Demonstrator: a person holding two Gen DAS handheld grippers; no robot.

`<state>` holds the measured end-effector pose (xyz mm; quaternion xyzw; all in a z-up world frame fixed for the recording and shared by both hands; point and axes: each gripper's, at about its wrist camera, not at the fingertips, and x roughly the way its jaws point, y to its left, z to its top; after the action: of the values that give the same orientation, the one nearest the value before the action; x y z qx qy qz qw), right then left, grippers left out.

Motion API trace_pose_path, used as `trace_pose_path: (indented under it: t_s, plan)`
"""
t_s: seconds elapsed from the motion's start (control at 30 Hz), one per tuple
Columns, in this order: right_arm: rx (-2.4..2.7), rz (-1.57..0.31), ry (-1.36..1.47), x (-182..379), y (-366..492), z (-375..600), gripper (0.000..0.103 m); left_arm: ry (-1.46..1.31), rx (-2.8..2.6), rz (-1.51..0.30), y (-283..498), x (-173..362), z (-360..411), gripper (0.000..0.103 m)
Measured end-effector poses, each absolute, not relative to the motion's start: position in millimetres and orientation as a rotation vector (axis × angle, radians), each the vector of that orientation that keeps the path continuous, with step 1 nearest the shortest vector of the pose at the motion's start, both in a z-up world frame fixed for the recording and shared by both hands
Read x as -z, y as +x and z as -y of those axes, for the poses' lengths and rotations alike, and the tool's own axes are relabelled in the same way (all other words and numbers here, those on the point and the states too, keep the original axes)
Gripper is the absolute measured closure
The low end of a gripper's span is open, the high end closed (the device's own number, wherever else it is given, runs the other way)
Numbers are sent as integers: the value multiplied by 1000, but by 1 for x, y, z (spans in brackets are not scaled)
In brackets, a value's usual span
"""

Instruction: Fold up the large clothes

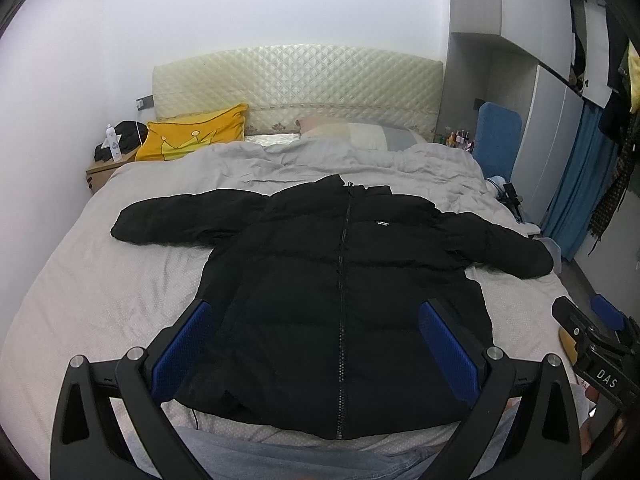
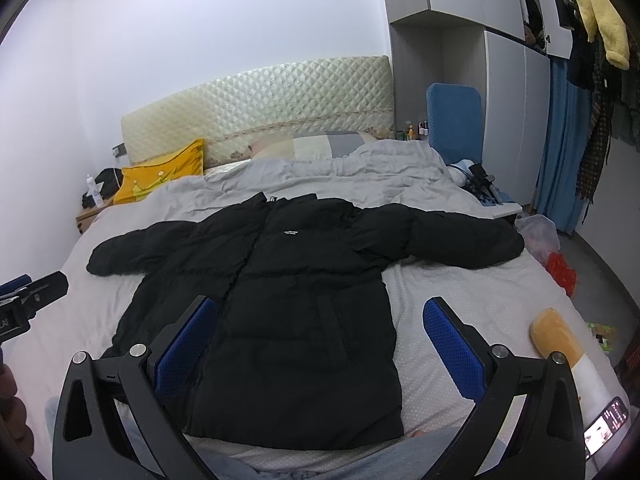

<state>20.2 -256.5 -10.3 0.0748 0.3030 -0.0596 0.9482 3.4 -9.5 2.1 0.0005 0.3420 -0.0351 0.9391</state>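
Observation:
A black puffer jacket lies flat and zipped on the grey bed, front up, both sleeves spread out to the sides. It also shows in the right wrist view. My left gripper is open and empty, held above the jacket's lower hem. My right gripper is open and empty, held above the jacket's lower right part and the bed sheet. The right gripper also shows at the right edge of the left wrist view, and the left gripper shows at the left edge of the right wrist view.
A yellow pillow and a pale pillow lie at the quilted headboard. A nightstand stands at the far left. A blue chair and wardrobe stand right. A phone and a yellow-white object lie at the bed's near right.

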Motion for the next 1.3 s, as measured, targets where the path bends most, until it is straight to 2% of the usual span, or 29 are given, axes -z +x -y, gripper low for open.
trace_pose_path:
  t_s: [0.43,0.7,0.97,1.3]
  plan:
    - [118,-627,163,18,24,258,0,4,70,-702,7,0,10,0]
    - [125,-565,162,24,37,267,0,42,130,-683,25,3,26,0]
    - [113,-538,202,37,69,280,0,114,128,-629,78,18,33,0]
    - [176,-468,179,38,109,318,0,107,191,-667,159,71,22,0]
